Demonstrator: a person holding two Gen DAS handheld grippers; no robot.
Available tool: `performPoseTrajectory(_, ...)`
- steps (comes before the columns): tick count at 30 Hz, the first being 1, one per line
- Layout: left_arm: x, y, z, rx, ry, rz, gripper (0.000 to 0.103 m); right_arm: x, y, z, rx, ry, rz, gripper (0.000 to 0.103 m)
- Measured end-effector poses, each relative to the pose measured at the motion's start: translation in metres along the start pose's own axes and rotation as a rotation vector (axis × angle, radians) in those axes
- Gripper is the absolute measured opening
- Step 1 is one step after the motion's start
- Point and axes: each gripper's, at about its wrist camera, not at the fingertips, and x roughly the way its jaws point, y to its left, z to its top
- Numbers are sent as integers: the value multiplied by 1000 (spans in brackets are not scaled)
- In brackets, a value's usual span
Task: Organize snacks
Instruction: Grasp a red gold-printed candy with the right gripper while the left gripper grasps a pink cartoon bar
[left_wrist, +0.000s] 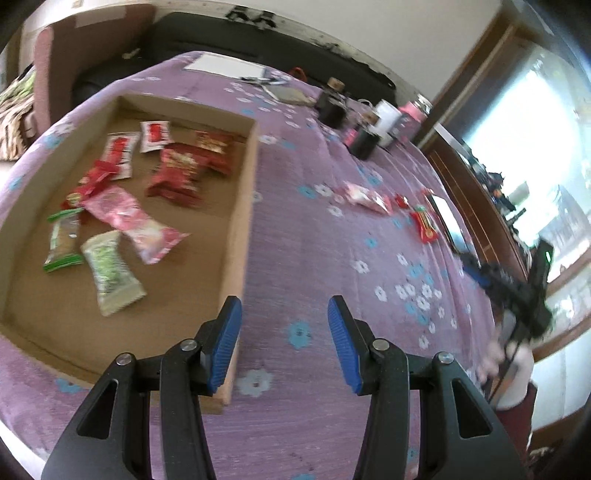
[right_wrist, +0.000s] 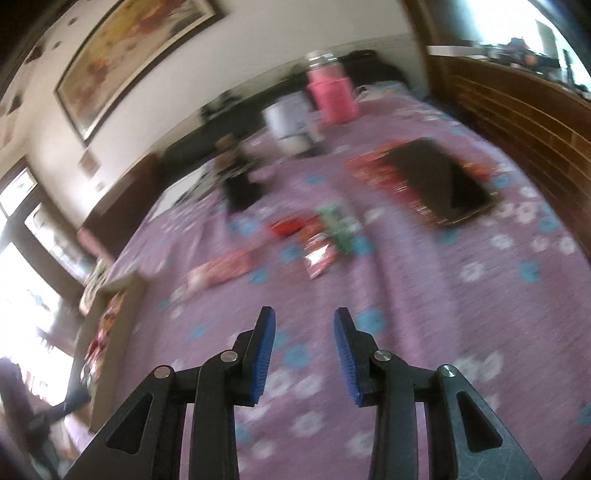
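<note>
A shallow cardboard box (left_wrist: 243, 206) lies on the purple flowered tablecloth (left_wrist: 314, 258) and holds several snack packets: red (left_wrist: 177, 173), pink (left_wrist: 129, 218), pale green (left_wrist: 110, 273). My left gripper (left_wrist: 284, 310) is open and empty, above the cloth just right of the box's right wall. Loose snacks lie on the cloth further right: a pink packet (left_wrist: 364, 197) and a small red one (left_wrist: 426, 225). In the blurred right wrist view my right gripper (right_wrist: 304, 321) is open and empty, above the cloth short of a pink packet (right_wrist: 225, 271), red packets (right_wrist: 317, 254) and a green one (right_wrist: 340, 225).
A dark phone (right_wrist: 439, 184) lies on a red packet at the right. A pink container (right_wrist: 332, 96), a white cup (right_wrist: 288, 122) and dark bottles (right_wrist: 240, 181) stand at the table's far side. A wooden bench back (right_wrist: 517, 118) runs along the right. The box edge (right_wrist: 110, 295) shows at left.
</note>
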Motion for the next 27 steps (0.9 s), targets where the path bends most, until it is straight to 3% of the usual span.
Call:
performPoseTrajectory(9,-5,-32,7,143,-32,24,47,63,2,46,17,-9,-81,40)
performPoseTrajectory(15,10,-61,31,269,-32,83,47,99,22,48,-115,15,-116,40)
performPoseTrajectory(18,30,-83,51,336,-26,88,47,107,19,47,-118,48,-95,38)
performPoseTrajectory(20,50,-103,65,401,-15,92,47,106,17,48,-114,41,-82,22)
performPoseTrajectory(27,122,-153,90,611,42,66,47,96,12,45,-76,59,-15,19)
